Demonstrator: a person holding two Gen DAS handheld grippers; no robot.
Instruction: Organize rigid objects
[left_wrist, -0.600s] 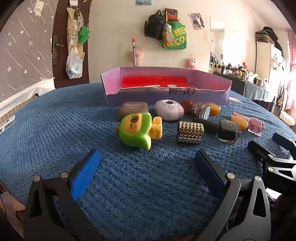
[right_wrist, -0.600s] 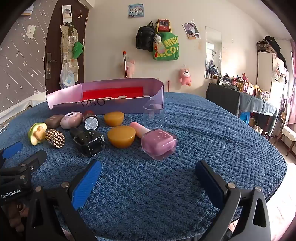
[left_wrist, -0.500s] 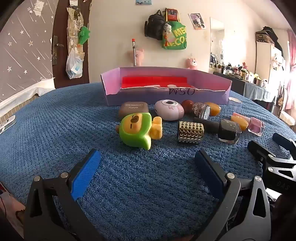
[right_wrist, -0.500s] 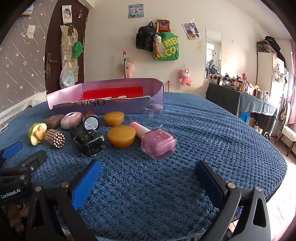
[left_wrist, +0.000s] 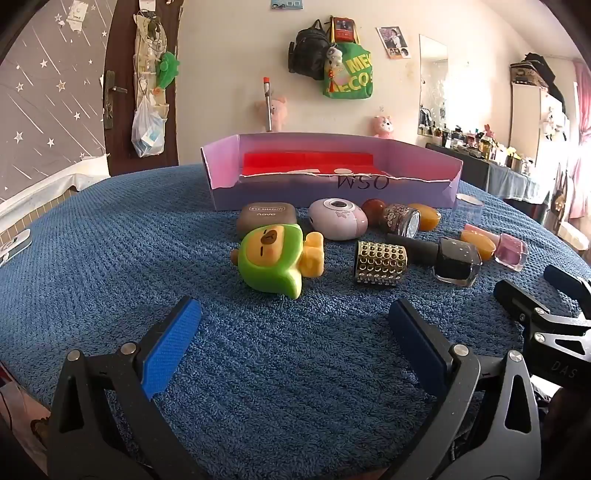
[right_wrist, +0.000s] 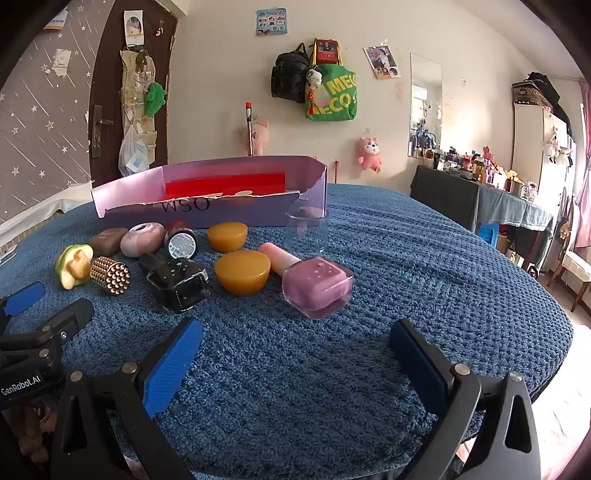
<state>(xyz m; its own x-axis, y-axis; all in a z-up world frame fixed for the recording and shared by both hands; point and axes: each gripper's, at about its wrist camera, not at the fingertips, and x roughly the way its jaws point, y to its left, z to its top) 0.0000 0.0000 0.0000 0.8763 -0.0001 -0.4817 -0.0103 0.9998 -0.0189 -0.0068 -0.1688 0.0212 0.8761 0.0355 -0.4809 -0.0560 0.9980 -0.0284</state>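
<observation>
Small objects lie in a loose row on the blue cloth in front of a purple cardboard tray (left_wrist: 417, 192) (right_wrist: 258, 212). Nearest my left gripper (left_wrist: 295, 317) is a green and yellow toy figure (left_wrist: 275, 258) (right_wrist: 74, 266), then a gold studded cylinder (left_wrist: 380, 263) (right_wrist: 110, 275) and a black nail polish bottle (left_wrist: 456, 264) (right_wrist: 177, 282). Ahead of my right gripper (right_wrist: 295, 338) lie a pink nail polish bottle (right_wrist: 314, 286) (left_wrist: 511, 251) and two amber half-spheres (right_wrist: 242, 271). Both grippers stand open, nothing between their fingers.
Behind the row sit a brown eyeshadow case (left_wrist: 266, 218), a lilac oval case (left_wrist: 338, 219), a small round jar (left_wrist: 402, 220) and a clear plastic cup (right_wrist: 307, 230). The cloth's edge drops off at the right (right_wrist: 546, 295). A cluttered dresser (right_wrist: 480, 199) stands beyond.
</observation>
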